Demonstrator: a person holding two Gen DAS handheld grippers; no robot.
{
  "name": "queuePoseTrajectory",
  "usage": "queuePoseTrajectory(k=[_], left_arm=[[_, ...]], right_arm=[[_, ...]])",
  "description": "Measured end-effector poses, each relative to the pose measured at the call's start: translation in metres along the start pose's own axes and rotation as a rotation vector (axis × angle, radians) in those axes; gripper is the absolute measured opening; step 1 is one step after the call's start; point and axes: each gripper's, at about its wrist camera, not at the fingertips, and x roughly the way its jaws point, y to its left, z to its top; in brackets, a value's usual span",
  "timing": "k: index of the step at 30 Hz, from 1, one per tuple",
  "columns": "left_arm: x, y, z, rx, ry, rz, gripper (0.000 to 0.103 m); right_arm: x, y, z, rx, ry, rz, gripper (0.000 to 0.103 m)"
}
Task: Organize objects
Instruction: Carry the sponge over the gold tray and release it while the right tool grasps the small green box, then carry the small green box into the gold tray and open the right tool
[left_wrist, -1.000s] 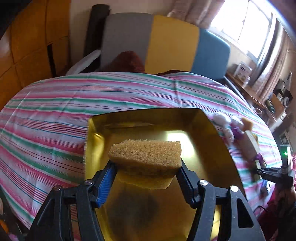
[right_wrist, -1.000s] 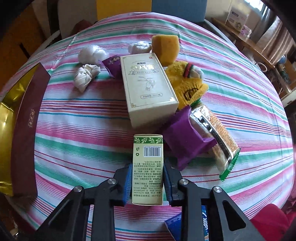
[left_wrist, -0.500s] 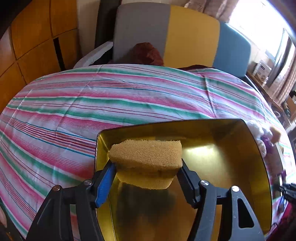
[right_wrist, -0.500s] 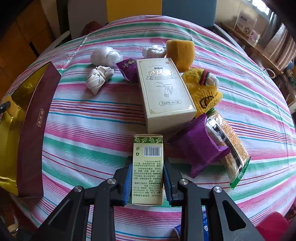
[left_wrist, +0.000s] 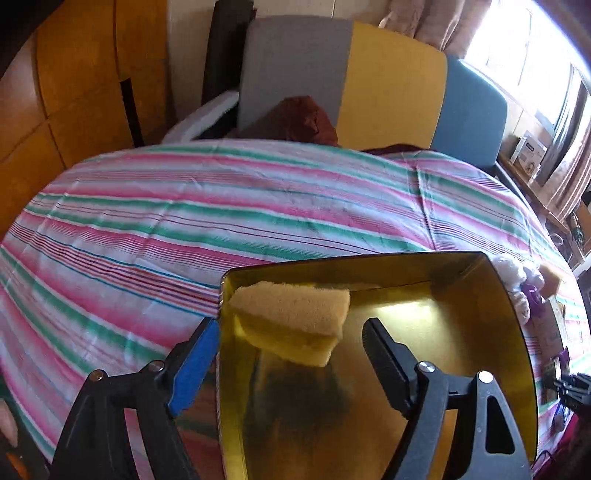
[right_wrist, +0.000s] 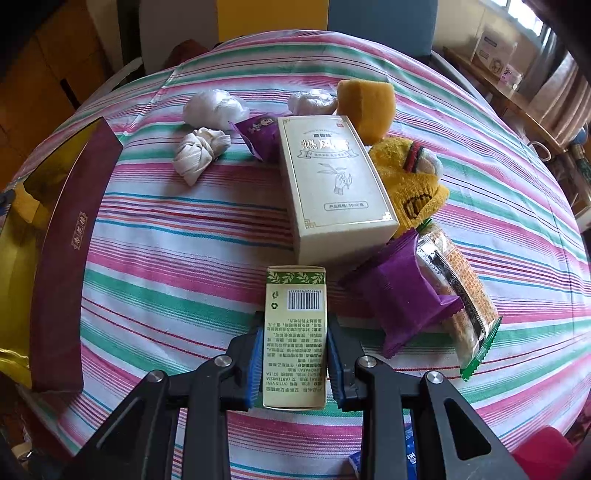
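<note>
In the left wrist view my left gripper (left_wrist: 288, 343) is open, its fingers spread wide; the left finger is outside the box wall. A yellow sponge (left_wrist: 291, 317) sits free in the far left corner of the gold-lined box (left_wrist: 480, 332), touching neither finger. In the right wrist view my right gripper (right_wrist: 295, 354) is shut on a small green-and-cream carton (right_wrist: 295, 332), held above the striped tablecloth. The box shows at the left edge with its maroon outer wall (right_wrist: 70, 240).
On the cloth ahead of the right gripper lie a large cream box (right_wrist: 332, 184), two purple packets (right_wrist: 402, 299), a cracker pack (right_wrist: 461, 295), a yellow sock (right_wrist: 410, 184), another sponge (right_wrist: 365, 103) and white cloth bundles (right_wrist: 199, 151). A chair (left_wrist: 351, 74) stands behind the table.
My left gripper has opened and let go of the sponge, which now rests in the box corner. The right gripper still holds its carton and has drifted slightly.
</note>
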Motion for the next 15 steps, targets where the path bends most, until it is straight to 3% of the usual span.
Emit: queuePoseTrajectory(k=[6,10,15], left_arm=[[-0.051,-0.002,-0.042,-0.004,-0.059,-0.014,0.081],[-0.074,0.0,-0.073,-0.014,-0.068,-0.014,0.081],[-0.089,0.006,-0.094,-0.045,-0.061,0.025,0.08]], right_arm=[[-0.004,0.0,-0.002,-0.003,-0.018,-0.023,0.03],[-0.024,0.004,0.002,0.009,-0.079,-0.009,0.03],[-0.06,0.048,0.014,-0.054,-0.162,0.053,0.03]])
